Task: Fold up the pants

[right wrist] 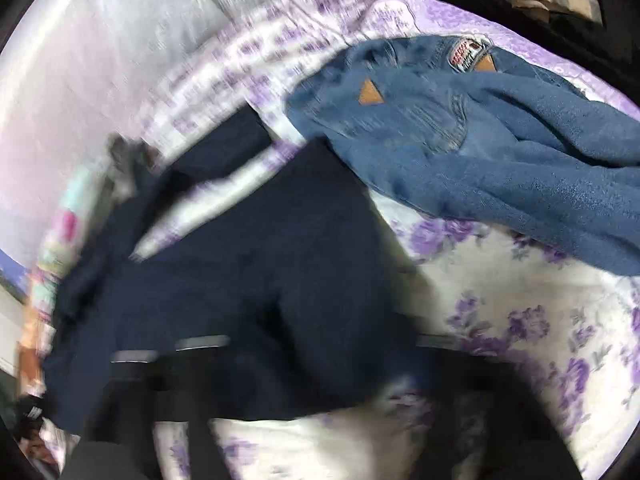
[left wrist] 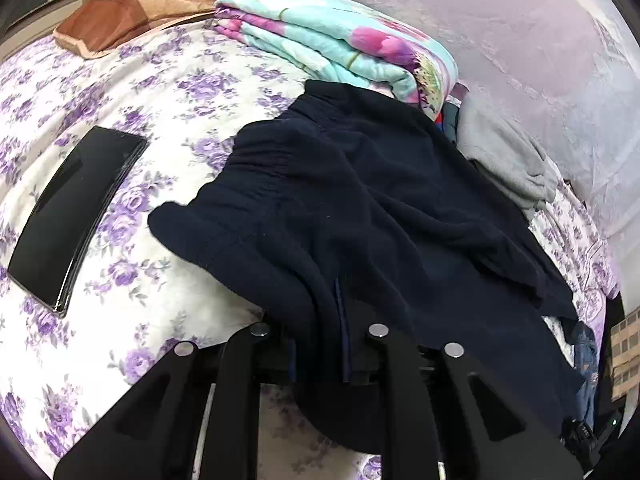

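A black phone [left wrist: 76,216] lies on the flowered bedsheet [left wrist: 160,92]. A folded floral blanket [left wrist: 340,44] sits near a grey garment [left wrist: 504,156]. Blue jeans [right wrist: 480,128] lie apart.

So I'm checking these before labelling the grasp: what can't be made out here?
- Left tongs, left wrist view: tips buried in the navy pants; the contact is hidden by cloth.
- Right tongs, right wrist view: motion blur smears them against the pants; grip unreadable.
- Jeans, right wrist view: cut off at the right edge.
- Gray garment, left wrist view: partly hidden behind the pants.
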Tool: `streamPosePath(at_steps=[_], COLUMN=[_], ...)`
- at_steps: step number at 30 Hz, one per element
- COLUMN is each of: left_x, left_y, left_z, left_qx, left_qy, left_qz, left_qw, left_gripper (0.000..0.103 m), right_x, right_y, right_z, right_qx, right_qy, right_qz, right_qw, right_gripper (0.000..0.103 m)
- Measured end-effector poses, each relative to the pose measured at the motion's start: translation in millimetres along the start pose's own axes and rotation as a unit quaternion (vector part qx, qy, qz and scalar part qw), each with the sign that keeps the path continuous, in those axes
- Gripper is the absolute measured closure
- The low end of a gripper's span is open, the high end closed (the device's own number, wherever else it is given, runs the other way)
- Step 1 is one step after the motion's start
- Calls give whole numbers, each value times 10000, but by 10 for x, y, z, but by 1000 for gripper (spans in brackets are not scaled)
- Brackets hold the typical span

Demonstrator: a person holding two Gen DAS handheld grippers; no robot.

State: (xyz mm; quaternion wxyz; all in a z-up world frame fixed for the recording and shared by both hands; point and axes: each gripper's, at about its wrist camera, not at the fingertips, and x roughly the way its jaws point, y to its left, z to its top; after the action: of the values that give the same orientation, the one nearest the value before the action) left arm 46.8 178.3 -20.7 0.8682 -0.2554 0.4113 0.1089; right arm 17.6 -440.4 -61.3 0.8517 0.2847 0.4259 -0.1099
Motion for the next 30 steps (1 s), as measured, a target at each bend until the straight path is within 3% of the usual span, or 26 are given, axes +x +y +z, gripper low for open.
streamPosePath(at_steps=[3, 6, 9, 12, 13, 14, 15, 16, 17, 18, 19, 20, 21, 22, 23, 24, 27, 28, 29, 30], left_x=[-81, -344, -931, -1144, -1118, -1028, -931, -752, -569, -511, -501, -577, -669, -770, -911, -1048, -1169, -1129, -1035, -895], left_y=[-1, 54, 16, 26, 62, 101, 141, 232, 362, 435, 529, 567, 572, 563, 548, 542, 500, 451, 364, 285], left_z=[12, 41, -41, -98, -128, -161, -194, -242, -288, -304, -315, -303, -266, -224, -165, -108, 40, 63, 81, 89], left_qx=[-36, -111, 222, 565, 630, 720, 768, 780, 654, 523, 342, 299, 349, 429, 513, 514, 245, 238, 323, 494], left_qy=[-55, -183, -795, -853, -756, -585, -416, -71, 423, 620, 658, 439, 169, -114, -504, -864, -1176, -1157, -1093, -953], left_qz=[-64, -334, -281, -33, 93, 244, 406, 732, 860, 832, 805, 1013, 1361, 1660, 1878, 1854, 1186, 996, 768, 609], left_qw=[10000, 9992, 9962, 9947, 9951, 9954, 9954, 9942, 9932, 9932, 9940, 9934, 9899, 9851, 9796, 9775, 9856, 9880, 9905, 9924], left_gripper=[91, 91, 91, 91, 91, 88, 80, 76, 76, 73, 67, 55, 45, 39, 29, 24, 23, 21, 14, 10], right_x=[-187, -638, -1086, -1154, -1114, -1008, -936, -873, -887, -941, -1048, -1141, -1227, -1281, -1273, -1217, -693, -495, -180, -163], right_y=[-42, 11, 52, -100, -209, -266, -325, -417, -464, -480, -465, -433, -373, -275, -176, -76, 243, 284, 337, 418], right_z=[20, -31, -144, -250, -344, -416, -471, -522, -528, -505, -452, -404, -344, -289, -263, -252, -336, -365, -421, -453], right_qx=[49, -113, -418, -424, -476, -603, -670, -674, -656, -646, -632, -623, -620, -660, -764, -925, -1378, -1489, -1751, -1979], right_qy=[-152, -488, -560, -209, 45, 311, 454, 467, 344, 149, -217, -541, -862, -1076, -1115, -1032, -159, 177, 697, 572], right_qz=[371, 603, 434, 136, -96, -423, -758, -1351, -1594, -1854, -2335, -2536, -2473, -2065, -1655, -1281, -489, -473, -901, -1089], right_qw=[9992, 9969, 9966, 9988, 9988, 9968, 9938, 9874, 9844, 9804, 9701, 9638, 9631, 9703, 9769, 9820, 9891, 9876, 9780, 9725], right_gripper=[89, 90, 89, 87, 84, 71, 60, 55, 50, 45, 44, 39, 35, 34, 32, 30, 30, 29, 27, 24])
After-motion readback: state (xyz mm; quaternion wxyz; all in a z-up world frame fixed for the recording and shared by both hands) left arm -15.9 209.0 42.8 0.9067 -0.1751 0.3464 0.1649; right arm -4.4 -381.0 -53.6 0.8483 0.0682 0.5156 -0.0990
